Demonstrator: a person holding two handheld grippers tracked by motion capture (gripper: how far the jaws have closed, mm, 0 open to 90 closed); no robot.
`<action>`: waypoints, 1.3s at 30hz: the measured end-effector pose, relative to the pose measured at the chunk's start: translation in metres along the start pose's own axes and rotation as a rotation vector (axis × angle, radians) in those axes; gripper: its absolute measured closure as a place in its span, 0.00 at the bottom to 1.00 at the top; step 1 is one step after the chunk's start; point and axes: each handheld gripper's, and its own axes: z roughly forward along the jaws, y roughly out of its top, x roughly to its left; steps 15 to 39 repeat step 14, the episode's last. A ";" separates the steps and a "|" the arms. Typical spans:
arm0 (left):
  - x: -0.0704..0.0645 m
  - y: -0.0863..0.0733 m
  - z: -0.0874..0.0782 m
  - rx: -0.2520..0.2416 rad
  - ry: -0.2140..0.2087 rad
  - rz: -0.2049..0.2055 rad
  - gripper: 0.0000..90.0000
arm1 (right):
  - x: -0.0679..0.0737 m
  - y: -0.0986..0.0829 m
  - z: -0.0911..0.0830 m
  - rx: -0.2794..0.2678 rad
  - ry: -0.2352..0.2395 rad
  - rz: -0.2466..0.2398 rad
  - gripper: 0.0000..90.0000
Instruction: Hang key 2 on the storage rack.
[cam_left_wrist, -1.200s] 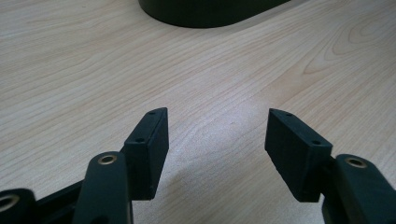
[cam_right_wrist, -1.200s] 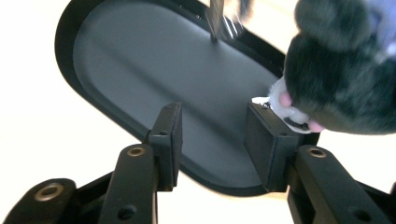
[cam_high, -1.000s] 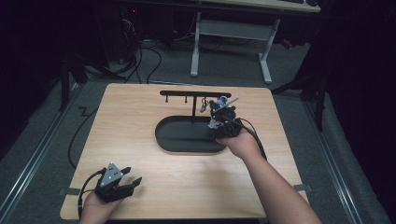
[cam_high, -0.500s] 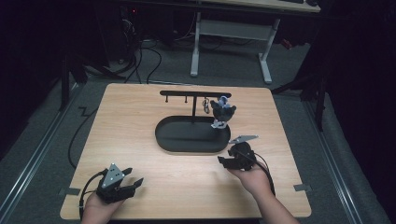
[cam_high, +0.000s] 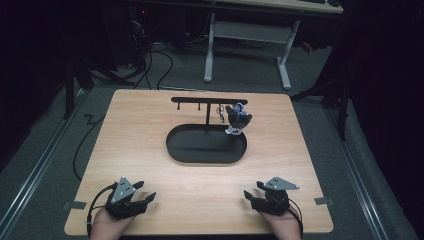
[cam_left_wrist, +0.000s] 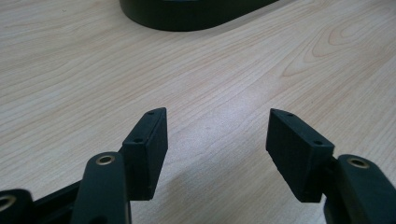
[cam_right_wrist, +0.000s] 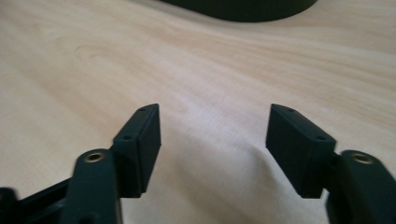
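Both hands rest at the near edge of the bench (cam_high: 150, 125), one near each corner. The left hand-held gripper (cam_high: 143, 198) sits by the near left corner, and the left gripper view shows its jaws wide apart with nothing but bare wood between them. The right hand-held gripper (cam_high: 251, 196) sits by the near right corner, and its jaws are wide apart and empty too.

The thing being worked on is a little toy (cam_high: 237, 119), dark with some white and blue on it. It hangs from the right end of a black rack (cam_high: 209, 100), over the back right part of the black tray (cam_high: 206, 145). The tray lies in the middle of the bench, with the rack's post standing at its back rim. Beside the toy a small metal ring or clip (cam_high: 220, 113) hangs from the same bar; it is too small to tell just what it is. Two more pegs on the bar look bare.

To me the hanging step looks done, and the hands are parked well away from the rack. If more work comes, a hand would have to reach far forward to the bar, and go gently, since the toy looks like it would swing easily.
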 end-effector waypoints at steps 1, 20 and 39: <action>0.000 0.000 0.000 -0.001 -0.002 -0.001 0.44 | -0.001 0.001 -0.003 0.007 0.012 -0.016 0.34; -0.004 0.001 0.001 -0.004 0.008 -0.009 0.43 | -0.011 -0.003 0.003 -0.053 -0.035 0.008 0.35; -0.004 0.001 0.001 -0.004 0.008 -0.009 0.43 | -0.011 -0.003 0.003 -0.053 -0.035 0.008 0.35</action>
